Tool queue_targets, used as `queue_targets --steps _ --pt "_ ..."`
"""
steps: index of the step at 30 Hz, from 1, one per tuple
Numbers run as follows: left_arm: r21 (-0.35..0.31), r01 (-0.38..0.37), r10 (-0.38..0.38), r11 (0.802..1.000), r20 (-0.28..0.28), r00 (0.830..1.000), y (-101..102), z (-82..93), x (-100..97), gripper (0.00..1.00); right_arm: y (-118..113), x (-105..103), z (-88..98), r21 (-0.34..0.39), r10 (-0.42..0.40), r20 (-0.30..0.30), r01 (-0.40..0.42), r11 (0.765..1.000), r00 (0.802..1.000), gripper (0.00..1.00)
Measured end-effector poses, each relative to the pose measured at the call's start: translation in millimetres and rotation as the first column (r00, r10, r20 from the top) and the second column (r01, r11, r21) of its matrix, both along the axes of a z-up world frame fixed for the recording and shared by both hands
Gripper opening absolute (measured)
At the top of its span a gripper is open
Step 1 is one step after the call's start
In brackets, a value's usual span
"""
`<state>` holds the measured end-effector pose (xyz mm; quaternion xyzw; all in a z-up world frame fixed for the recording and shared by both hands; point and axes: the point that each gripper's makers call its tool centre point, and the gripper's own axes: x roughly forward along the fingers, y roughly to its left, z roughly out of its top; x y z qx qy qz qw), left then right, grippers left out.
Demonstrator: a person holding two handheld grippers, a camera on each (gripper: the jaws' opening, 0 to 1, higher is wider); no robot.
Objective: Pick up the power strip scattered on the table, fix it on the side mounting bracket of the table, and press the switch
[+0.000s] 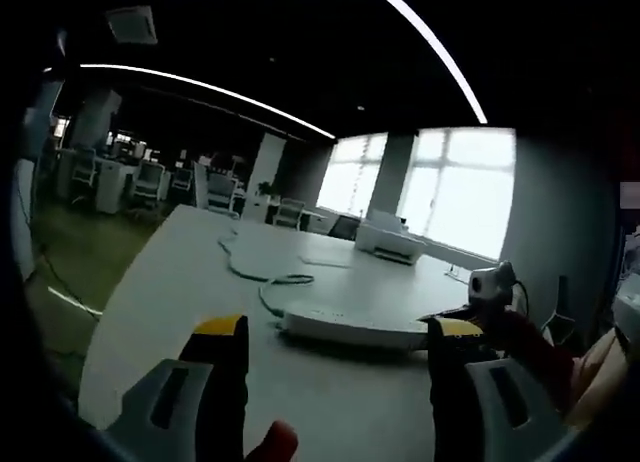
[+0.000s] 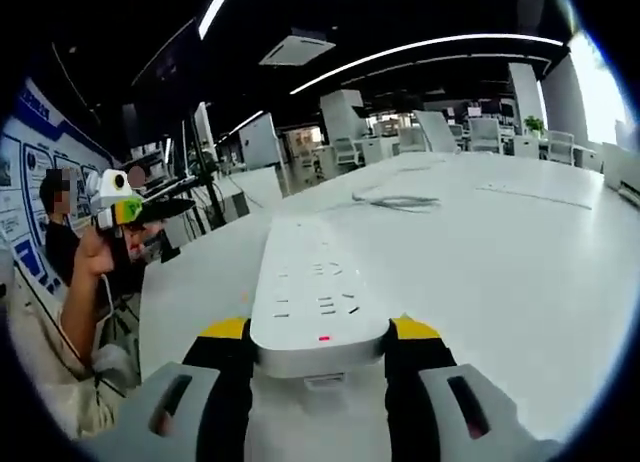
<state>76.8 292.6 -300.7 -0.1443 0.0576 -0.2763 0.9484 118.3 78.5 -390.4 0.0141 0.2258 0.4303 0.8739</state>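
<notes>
The white power strip [image 2: 312,282] lies flat on the white table [image 2: 520,272]. Its near end, with a small red light, sits between the jaws of my right gripper [image 2: 320,330], which is shut on it. In the left gripper view the power strip [image 1: 350,327] lies across the table [image 1: 190,282] beyond my left gripper [image 1: 338,328], whose jaws stand wide open and hold nothing. The strip's cable [image 1: 250,272] snakes away toward the far end of the table. The right gripper [image 1: 445,320] holds the strip's right end. A hand holds the left gripper [image 2: 160,210] up off the table's left side.
A white printer [image 1: 390,244] stands at the far end of the table, with a paper sheet [image 1: 325,262] near it. A person [image 2: 60,252] is beside the table's left edge. Desks and chairs [image 1: 150,182] fill the office behind.
</notes>
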Motion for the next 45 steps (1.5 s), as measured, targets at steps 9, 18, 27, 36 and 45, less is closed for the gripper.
queue_targets --steps 9,18,27,36,45 --pt "-0.034 0.017 -0.019 0.999 -0.046 0.999 -13.8 -0.3 2.6 0.77 0.0 -0.1 -1.4 0.006 -0.004 -0.007 0.004 1.000 1.000 0.48" --pt "-0.105 0.069 -0.081 0.992 -0.116 0.990 -36.5 -4.6 5.8 0.76 0.3 -0.1 -3.0 -0.004 -0.002 -0.020 0.002 1.000 1.000 0.47" --pt "-0.205 0.108 -0.144 0.973 -0.166 0.976 -57.4 -8.0 8.3 0.74 1.2 0.2 -4.6 -0.016 0.001 -0.031 -0.002 1.000 1.000 0.47" --pt "-0.299 0.116 -0.188 0.947 -0.224 0.956 -71.3 -11.5 8.5 0.75 2.1 -1.2 -7.4 -0.026 0.002 -0.038 -0.003 1.000 0.999 0.47" --pt "-0.344 0.102 -0.206 0.933 -0.278 0.938 -73.3 -6.9 15.0 0.73 0.3 -3.0 -8.8 -0.029 -0.002 -0.053 0.000 1.000 0.999 0.47"
